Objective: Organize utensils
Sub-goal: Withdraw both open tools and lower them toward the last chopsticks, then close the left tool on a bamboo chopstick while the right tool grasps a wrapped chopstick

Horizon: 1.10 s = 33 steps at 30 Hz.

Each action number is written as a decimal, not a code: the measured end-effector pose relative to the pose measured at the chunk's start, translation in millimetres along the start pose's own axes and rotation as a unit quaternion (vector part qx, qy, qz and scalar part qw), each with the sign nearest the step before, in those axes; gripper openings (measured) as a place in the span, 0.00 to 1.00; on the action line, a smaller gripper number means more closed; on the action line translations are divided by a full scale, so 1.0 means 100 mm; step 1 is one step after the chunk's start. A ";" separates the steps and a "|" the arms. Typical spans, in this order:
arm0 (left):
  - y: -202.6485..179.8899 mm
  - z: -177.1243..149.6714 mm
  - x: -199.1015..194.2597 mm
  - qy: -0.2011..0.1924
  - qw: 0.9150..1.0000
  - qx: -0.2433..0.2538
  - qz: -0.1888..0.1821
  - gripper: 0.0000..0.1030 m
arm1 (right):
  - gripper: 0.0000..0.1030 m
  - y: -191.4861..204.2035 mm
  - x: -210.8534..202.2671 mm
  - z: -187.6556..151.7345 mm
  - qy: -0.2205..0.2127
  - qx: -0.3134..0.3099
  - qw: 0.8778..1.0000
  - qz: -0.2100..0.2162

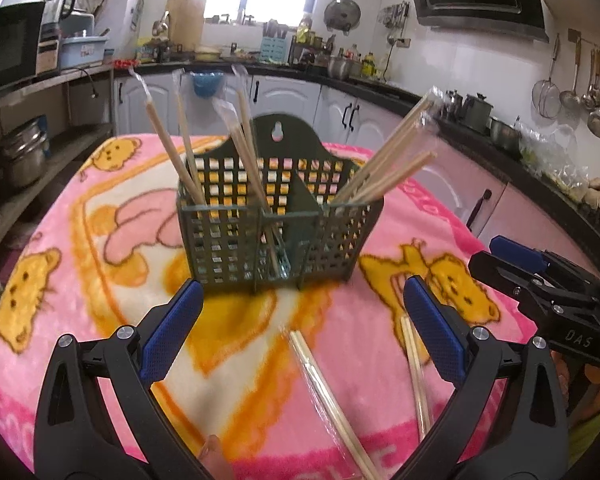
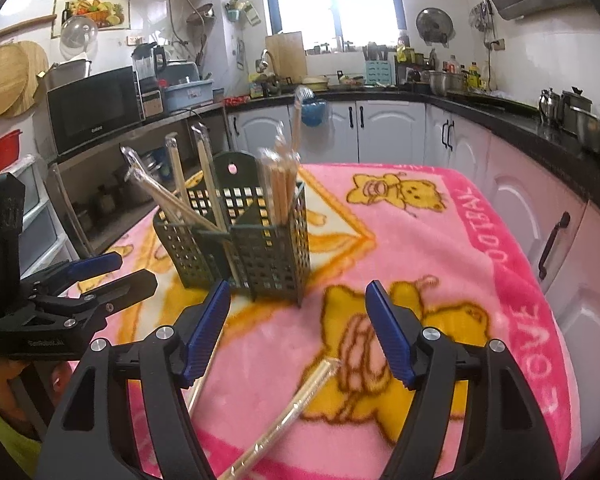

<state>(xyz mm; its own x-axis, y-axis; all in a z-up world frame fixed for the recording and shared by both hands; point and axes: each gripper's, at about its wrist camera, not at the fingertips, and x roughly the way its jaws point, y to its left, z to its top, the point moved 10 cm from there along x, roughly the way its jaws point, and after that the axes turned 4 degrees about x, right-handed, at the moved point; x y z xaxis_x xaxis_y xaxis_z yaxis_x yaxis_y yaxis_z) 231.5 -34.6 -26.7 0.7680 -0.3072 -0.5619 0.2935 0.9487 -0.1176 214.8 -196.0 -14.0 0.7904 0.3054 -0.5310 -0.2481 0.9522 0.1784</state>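
We judge most wrapped wooden chopsticks sorted into the dark-green perforated plastic caddy; two wrapped pairs remain. Both hand-held grippers released, empty.

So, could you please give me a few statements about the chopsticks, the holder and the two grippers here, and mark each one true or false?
1. The left gripper is open and holds nothing. True.
2. The dark green utensil holder lies tipped on its side. False: it stands upright on the pink blanket.
3. Two wrapped chopstick pairs lie loose on the blanket in front of the holder. True.
4. The right gripper is clamped on a chopstick pair. False: its jaws are open and empty; one loose pair lies on the blanket below.
5. The holder is empty. False: several wrapped chopsticks stand in it.
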 end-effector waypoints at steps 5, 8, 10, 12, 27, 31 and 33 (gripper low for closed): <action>-0.03 -0.15 0.11 0.020 1.000 0.001 0.000 0.90 | 0.66 -0.07 0.07 -0.17 0.022 0.002 1.000 -0.005; -0.04 -0.24 0.20 0.039 0.999 -0.001 -0.003 0.90 | 0.66 -0.13 0.13 -0.28 0.040 0.008 0.999 -0.007; -0.04 -0.31 0.27 0.052 0.999 -0.004 -0.005 0.90 | 0.66 -0.15 0.19 -0.36 0.058 0.008 0.998 -0.008; -0.04 -0.39 0.35 0.069 0.997 -0.012 -0.012 0.90 | 0.65 -0.19 0.26 -0.46 0.078 0.012 0.997 -0.009; -0.10 -0.69 0.87 0.159 0.982 -0.065 -0.072 0.62 | 0.41 -0.30 0.81 -0.84 0.192 0.071 0.979 0.003; -0.08 -0.65 0.98 0.166 0.981 -0.072 -0.073 0.55 | 0.35 -0.29 0.90 -0.82 0.193 0.065 0.979 -0.012; -0.05 -0.64 1.02 0.168 0.982 -0.066 -0.063 0.44 | 0.24 -0.28 0.93 -0.80 0.191 0.055 0.980 -0.020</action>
<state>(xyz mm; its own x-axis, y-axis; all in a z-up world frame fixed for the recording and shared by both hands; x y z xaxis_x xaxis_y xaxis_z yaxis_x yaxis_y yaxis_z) 271.8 -65.9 -135.3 0.4935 -0.4021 -0.7712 0.2802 0.9130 -0.2967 249.9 -193.3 -134.8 0.5254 0.2691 -0.8072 -0.1435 0.9631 0.2277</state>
